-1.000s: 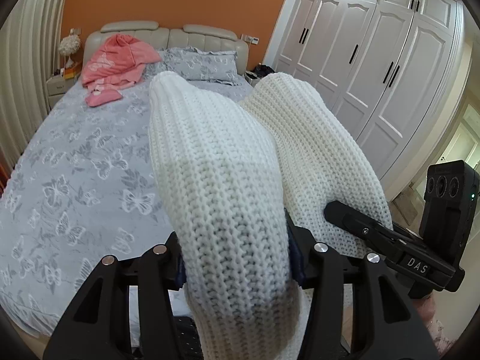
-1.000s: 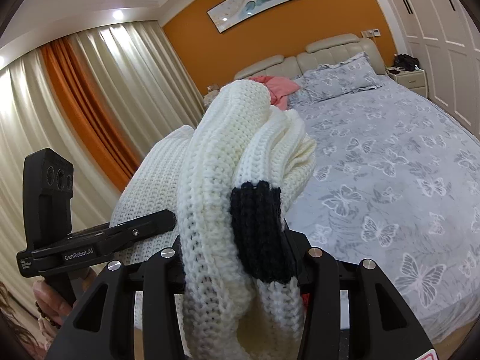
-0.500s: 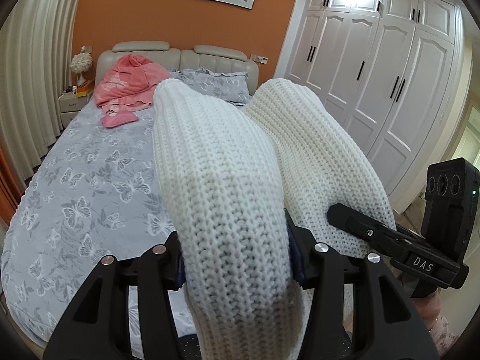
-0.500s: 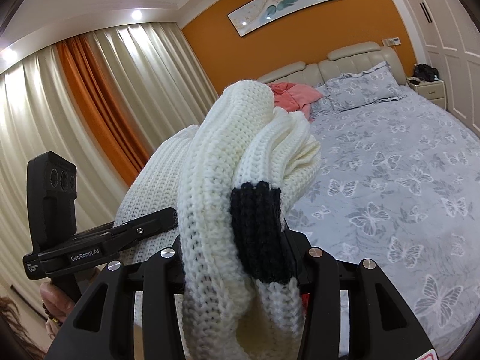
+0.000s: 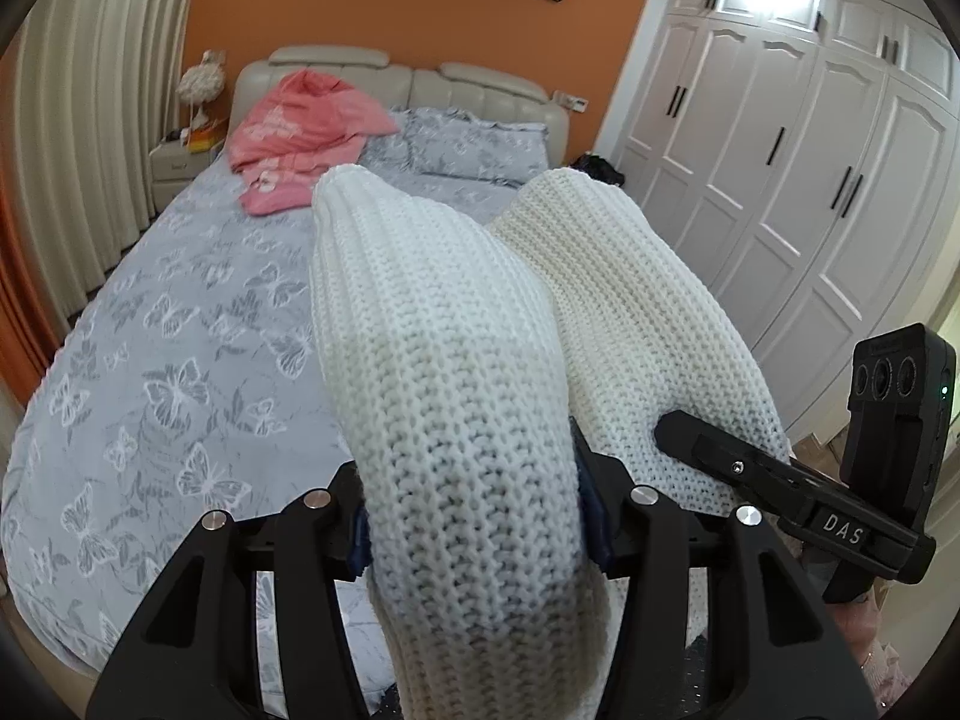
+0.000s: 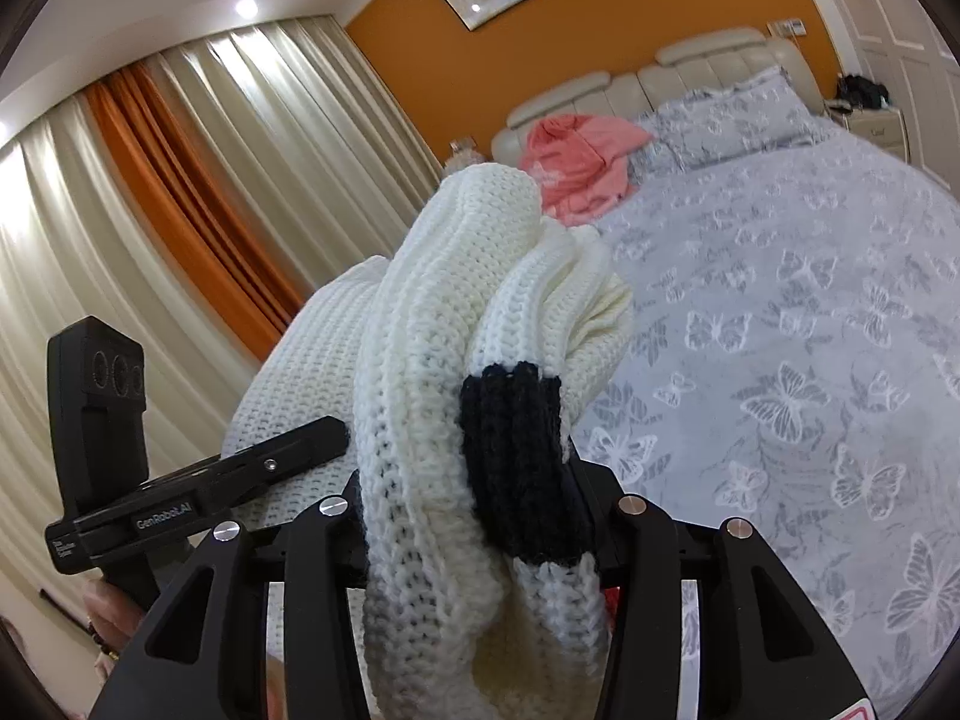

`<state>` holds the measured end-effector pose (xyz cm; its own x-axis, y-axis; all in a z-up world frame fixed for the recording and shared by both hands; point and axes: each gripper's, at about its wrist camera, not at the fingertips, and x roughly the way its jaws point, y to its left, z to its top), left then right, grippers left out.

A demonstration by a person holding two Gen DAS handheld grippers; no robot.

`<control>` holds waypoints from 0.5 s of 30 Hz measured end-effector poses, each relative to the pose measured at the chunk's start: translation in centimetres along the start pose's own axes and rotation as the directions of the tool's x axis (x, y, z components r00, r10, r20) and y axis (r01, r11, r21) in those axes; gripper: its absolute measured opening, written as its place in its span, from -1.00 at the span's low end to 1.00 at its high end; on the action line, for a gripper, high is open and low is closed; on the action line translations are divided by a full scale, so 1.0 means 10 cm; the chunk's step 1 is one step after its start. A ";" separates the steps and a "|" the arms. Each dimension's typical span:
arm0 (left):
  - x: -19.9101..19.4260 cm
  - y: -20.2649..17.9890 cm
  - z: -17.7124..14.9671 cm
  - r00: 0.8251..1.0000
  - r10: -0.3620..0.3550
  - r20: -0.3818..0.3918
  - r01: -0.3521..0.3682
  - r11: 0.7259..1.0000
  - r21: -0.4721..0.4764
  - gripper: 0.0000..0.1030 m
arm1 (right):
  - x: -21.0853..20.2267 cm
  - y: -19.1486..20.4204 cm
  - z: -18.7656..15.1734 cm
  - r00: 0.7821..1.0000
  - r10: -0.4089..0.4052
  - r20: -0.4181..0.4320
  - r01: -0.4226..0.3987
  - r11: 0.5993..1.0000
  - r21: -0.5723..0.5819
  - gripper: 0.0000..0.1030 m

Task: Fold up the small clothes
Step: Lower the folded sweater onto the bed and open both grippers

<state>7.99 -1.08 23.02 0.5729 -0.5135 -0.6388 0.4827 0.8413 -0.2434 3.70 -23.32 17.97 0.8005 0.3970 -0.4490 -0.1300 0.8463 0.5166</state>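
Observation:
A white knitted sweater (image 5: 456, 420) is held up in the air above the foot of the bed, one part in each gripper. My left gripper (image 5: 474, 522) is shut on a thick fold of it, which hides the fingertips. My right gripper (image 6: 480, 516) is shut on another bunched part (image 6: 420, 372) that carries a black knitted band (image 6: 516, 456). The right gripper's body shows at the right in the left wrist view (image 5: 840, 516), and the left gripper's body shows at the left in the right wrist view (image 6: 150, 492).
A bed with a grey butterfly cover (image 5: 180, 348) lies ahead, also in the right wrist view (image 6: 810, 330). A pink garment (image 5: 300, 132) lies near the pillows (image 5: 468, 144). White wardrobes (image 5: 810, 180) stand at the right, curtains (image 6: 150, 192) at the left.
Both grippers have risen and tilted with the sweater still in them; the bed sits lower and farther in both views. The grips have not changed.

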 end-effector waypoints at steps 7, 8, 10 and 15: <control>1.41 0.82 -0.94 0.949 0.240 -0.206 -0.258 0.964 -0.065 0.57 | 1.03 -0.98 -0.81 0.938 -0.301 -0.172 0.301 0.953 -0.029 0.13; 1.56 0.92 -1.09 0.927 0.270 -0.262 -0.296 0.953 -0.065 0.46 | 1.18 -1.20 -1.00 0.897 -0.345 -0.278 0.355 0.935 -0.016 -0.21; 1.71 1.09 -1.38 0.885 0.287 -0.367 -0.335 0.940 -0.073 0.14 | 1.17 -1.37 -1.19 0.885 -0.306 -0.352 0.344 0.938 0.048 -0.39; 1.45 1.06 -1.50 0.920 0.263 -0.289 -0.314 0.938 -0.145 0.32 | 1.30 -1.08 -0.95 0.902 -0.266 -0.340 0.266 0.963 -0.048 -0.23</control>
<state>11.44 2.89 0.19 0.4628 -0.2027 -0.8630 0.1771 0.9750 -0.1341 9.93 -23.91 -0.32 0.5576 0.2539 -0.7903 0.0599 0.9373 0.3434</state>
